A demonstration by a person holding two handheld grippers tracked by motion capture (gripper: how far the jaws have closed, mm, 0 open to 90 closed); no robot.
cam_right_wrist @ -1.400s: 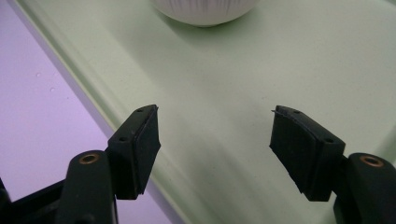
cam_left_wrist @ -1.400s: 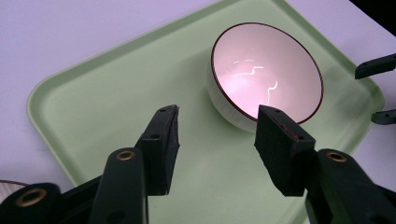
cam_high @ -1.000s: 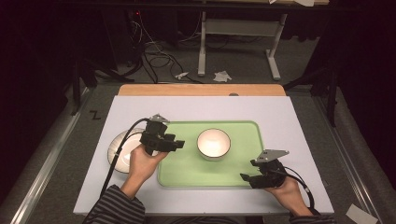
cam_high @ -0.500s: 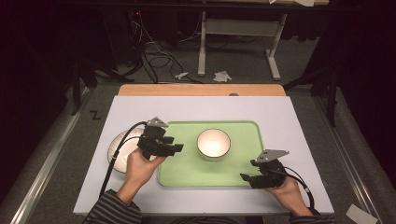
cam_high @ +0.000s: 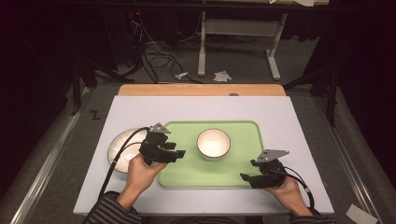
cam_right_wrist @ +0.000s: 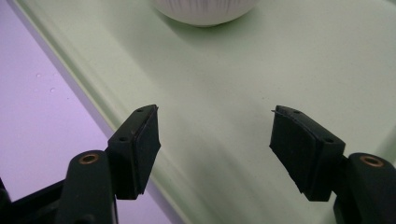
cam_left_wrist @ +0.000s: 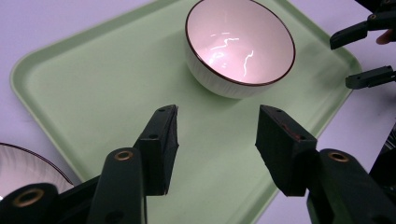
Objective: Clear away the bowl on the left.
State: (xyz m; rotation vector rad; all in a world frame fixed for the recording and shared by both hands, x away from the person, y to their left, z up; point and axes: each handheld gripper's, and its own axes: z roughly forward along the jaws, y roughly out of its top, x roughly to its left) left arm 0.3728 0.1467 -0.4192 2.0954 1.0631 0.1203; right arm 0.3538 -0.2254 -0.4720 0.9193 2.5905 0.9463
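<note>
On the green tray [cam_high: 187, 172], a white bowl [cam_high: 213, 143] is seen upright, mouth facing up, near the middle.

Its round form gives no long axis. The left gripper [cam_left_wrist: 215, 135] is held wide open over the tray's left part, gripping nothing; the right gripper [cam_right_wrist: 215, 140] is likewise spread wide and empty above the tray's near right edge. A white plate [cam_high: 122, 149] lies on the table [cam_high: 289, 121] just beside the tray's left edge.

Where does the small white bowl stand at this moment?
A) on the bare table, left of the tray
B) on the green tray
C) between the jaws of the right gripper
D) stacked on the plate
B: in the high view the bowl sits on the green tray, and both grippers are open and clear of it.
</note>
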